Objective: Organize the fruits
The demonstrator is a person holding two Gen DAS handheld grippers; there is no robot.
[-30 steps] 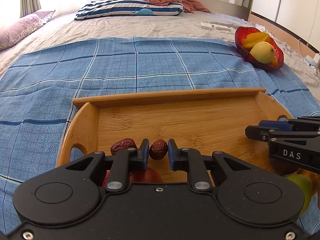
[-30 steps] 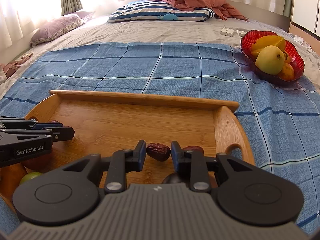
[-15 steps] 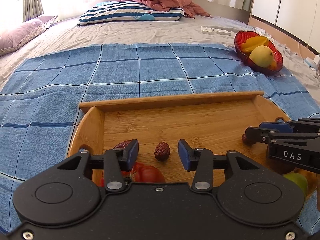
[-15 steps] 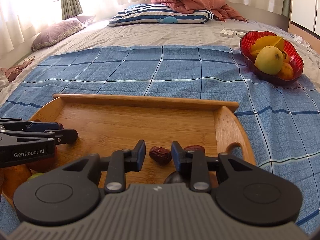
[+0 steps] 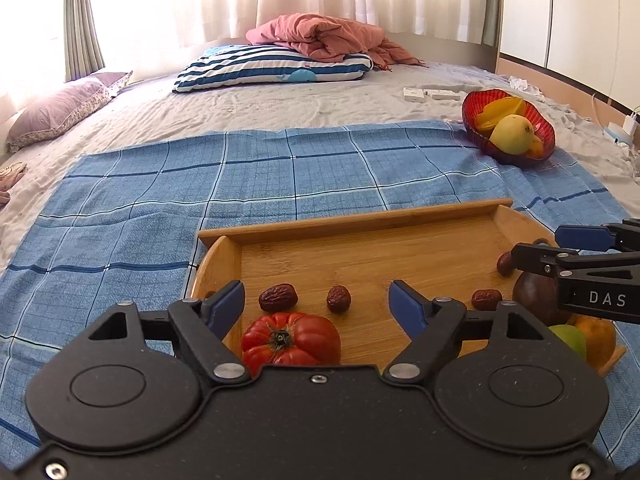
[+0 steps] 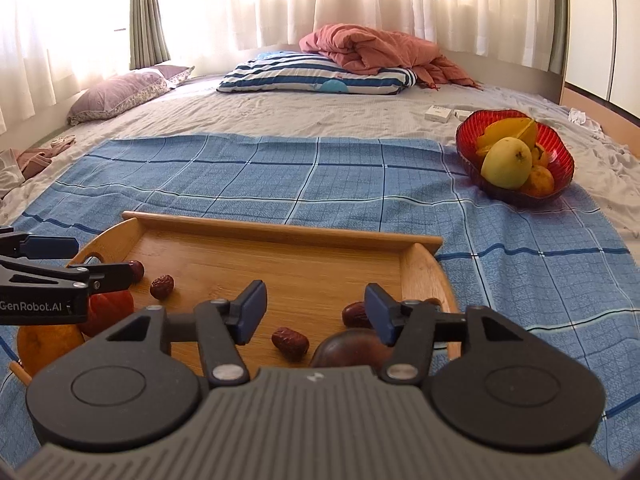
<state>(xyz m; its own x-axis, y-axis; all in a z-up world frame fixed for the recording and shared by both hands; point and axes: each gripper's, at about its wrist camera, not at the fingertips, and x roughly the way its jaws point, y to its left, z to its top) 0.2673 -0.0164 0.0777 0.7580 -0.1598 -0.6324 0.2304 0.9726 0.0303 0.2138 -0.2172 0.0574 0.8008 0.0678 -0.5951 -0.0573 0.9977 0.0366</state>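
Note:
A wooden tray [image 5: 352, 222] [image 6: 280, 230] lies on a blue checked cloth. In the left wrist view my left gripper [image 5: 316, 304] hangs over the tray's near left part. Its jaws are opening with nothing pressed between them. Below it lie a red tomato [image 5: 290, 338] and two dates [image 5: 278, 297] [image 5: 339, 298]. My right gripper [image 6: 314, 312] is over the tray's near right part, its jaws also opening and gripping nothing. A date [image 6: 290, 342], another date [image 6: 354, 314] and a dark brown fruit [image 6: 352, 348] lie beneath it.
A red bowl [image 6: 516, 156] [image 5: 508, 128] with yellow and orange fruit stands at the far right of the cloth. Green and orange fruits [image 5: 596, 336] sit at the tray's near right corner. Pillows, a pink blanket and white boxes [image 5: 430, 94] lie further back on the bed.
Both grippers have opened wide and let go of their dates, which now lie on the tray. Both have drawn back and risen, so more of the tray and the tomato shows.

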